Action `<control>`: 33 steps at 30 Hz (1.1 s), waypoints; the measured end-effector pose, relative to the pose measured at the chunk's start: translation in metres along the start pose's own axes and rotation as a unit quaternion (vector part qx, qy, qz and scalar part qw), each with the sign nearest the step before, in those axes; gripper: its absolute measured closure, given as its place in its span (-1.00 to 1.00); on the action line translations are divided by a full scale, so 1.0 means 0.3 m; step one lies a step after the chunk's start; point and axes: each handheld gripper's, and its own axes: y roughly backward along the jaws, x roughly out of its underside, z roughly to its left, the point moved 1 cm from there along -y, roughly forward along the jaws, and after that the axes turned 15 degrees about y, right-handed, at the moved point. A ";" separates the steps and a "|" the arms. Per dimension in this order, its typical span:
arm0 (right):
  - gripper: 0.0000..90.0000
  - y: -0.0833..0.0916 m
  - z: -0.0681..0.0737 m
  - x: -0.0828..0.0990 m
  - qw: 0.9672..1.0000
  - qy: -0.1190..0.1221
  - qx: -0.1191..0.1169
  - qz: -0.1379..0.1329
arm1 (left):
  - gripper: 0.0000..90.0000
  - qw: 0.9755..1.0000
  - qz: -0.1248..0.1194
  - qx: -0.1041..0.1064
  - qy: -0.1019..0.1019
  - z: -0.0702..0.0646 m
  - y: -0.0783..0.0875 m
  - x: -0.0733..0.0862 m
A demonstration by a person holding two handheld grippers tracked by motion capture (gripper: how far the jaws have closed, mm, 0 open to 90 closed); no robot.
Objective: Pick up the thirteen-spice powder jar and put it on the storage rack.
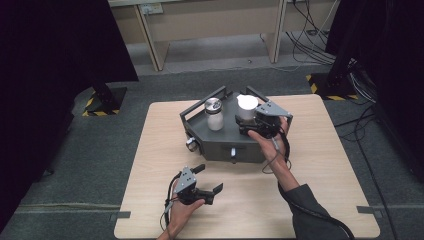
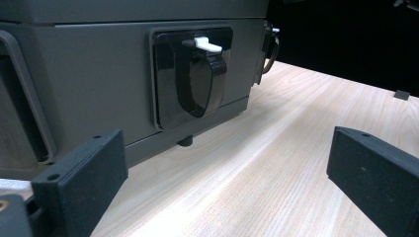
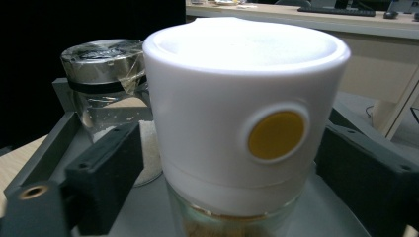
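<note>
A dark grey carrier box with rail handles stands on the wooden table. On top of it stand a glass jar with a silver lid and a jar with a white cap. My right gripper reaches in from the right. In the right gripper view its jaws stand on either side of the white-capped jar with a slight gap, so my right gripper is open around it. The silver-lidded jar is just behind. My left gripper hovers open near the table's front, nothing between its fingers.
The box's front wall carries a black latch with a white lever and a ring pull at its corner. Bare wood lies before the left gripper. Black stands with striped bases, desk legs and floor cables surround the table.
</note>
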 end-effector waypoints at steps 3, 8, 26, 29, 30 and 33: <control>-0.85 0.012 -0.002 0.001 1.000 -0.010 -0.002 -0.002 | -0.96 1.000 0.000 -0.001 0.000 0.000 0.000 0.000; -0.89 0.033 -0.002 0.010 1.000 -0.016 -0.003 -0.010 | -0.96 1.000 0.001 0.000 0.000 0.000 0.000 0.000; -0.91 0.112 0.004 0.045 0.999 -0.025 -0.024 -0.030 | -0.96 1.000 0.001 -0.001 0.001 0.001 0.000 0.000; -0.91 0.127 0.004 0.055 0.999 -0.028 -0.028 -0.033 | -0.96 1.000 0.001 -0.002 0.001 0.002 -0.001 0.001; -0.91 0.132 0.005 0.059 0.999 -0.028 -0.030 -0.034 | -0.96 1.000 0.001 -0.002 0.001 0.002 -0.001 0.001; -0.91 0.145 0.008 0.069 0.998 -0.029 -0.036 -0.035 | -0.96 1.000 0.000 -0.002 0.001 0.002 0.000 0.001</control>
